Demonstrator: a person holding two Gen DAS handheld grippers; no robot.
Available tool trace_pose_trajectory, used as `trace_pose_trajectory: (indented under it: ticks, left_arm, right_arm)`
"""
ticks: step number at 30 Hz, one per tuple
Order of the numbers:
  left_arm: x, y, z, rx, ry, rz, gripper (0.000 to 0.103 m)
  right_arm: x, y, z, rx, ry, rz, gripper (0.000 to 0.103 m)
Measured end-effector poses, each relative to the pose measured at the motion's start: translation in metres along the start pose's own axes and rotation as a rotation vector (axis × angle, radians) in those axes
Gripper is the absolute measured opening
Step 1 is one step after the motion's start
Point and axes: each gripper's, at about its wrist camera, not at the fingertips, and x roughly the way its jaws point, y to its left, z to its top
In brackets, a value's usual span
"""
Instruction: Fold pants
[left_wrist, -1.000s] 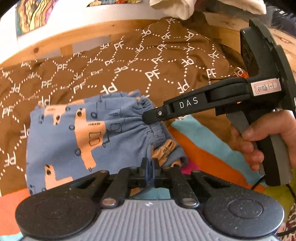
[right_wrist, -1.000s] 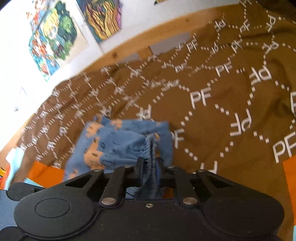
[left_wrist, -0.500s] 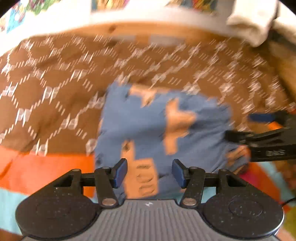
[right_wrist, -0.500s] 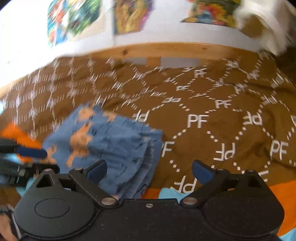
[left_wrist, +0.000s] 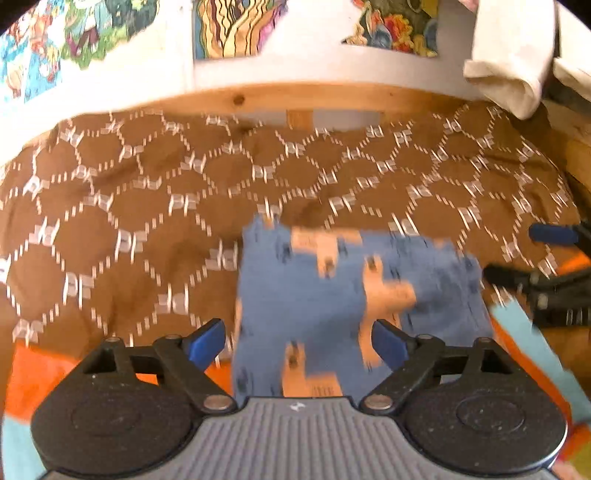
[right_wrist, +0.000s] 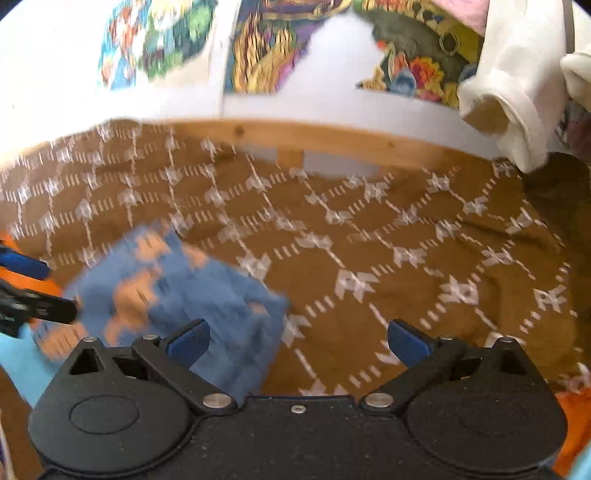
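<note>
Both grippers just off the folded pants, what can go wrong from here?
1. The pants lie folded on the brown blanket, nothing pinning them; the rumpled, soft surface may let the fold spring open.
2. The left gripper, jaws opening, hangs right over the near edge; a low pass might snag and drag the cloth.
3. The right gripper is open with one finger over the pants' corner, so it may catch the corner as it moves.
</note>
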Motion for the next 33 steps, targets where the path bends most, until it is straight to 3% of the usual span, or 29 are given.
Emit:
trace_pose_trajectory:
  ticks: [3, 9, 12, 18, 23, 28, 31, 33]
  left_arm:
    - [0.029, -0.001, 0.020, 0.018, 0.022, 0.036, 0.091]
    - [0.086, -0.001, 0.031, 0.079, 0.032, 0.095, 0.093]
    - [0.105, 0.004, 0.037, 0.067, 0.019, 0.110, 0.096]
    - [0.127, 0.013, 0.052, 0.031, 0.056, 0.129, 0.102]
    - [0.106, 0.017, 0.053, -0.044, 0.033, 0.113, 0.100]
    - [0.066, 0.012, 0.041, -0.129, -0.004, 0.067, 0.102]
    - [0.052, 0.002, 0.021, -0.087, 0.013, 0.068, 0.103]
    - [0.057, -0.006, 0.004, -0.005, 0.068, 0.110, 0.103]
  right_arm:
    - [0.018, 0.018, 0.007, -0.051, -0.038, 0.003, 0.102]
    - [0.047, 0.025, 0.006, -0.021, 0.011, 0.023, 0.102]
    - [0.062, 0.025, -0.001, -0.073, 0.041, -0.044, 0.102]
    - [0.070, -0.006, -0.006, 0.110, 0.048, 0.026, 0.102]
    - [0.051, -0.030, -0.004, 0.275, -0.033, 0.041, 0.102]
    - [0.046, -0.022, 0.000, 0.209, -0.036, 0.030, 0.102]
    - [0.051, -0.019, -0.007, 0.190, 0.007, -0.011, 0.102]
    - [0.053, -0.017, -0.008, 0.166, 0.029, -0.081, 0.102]
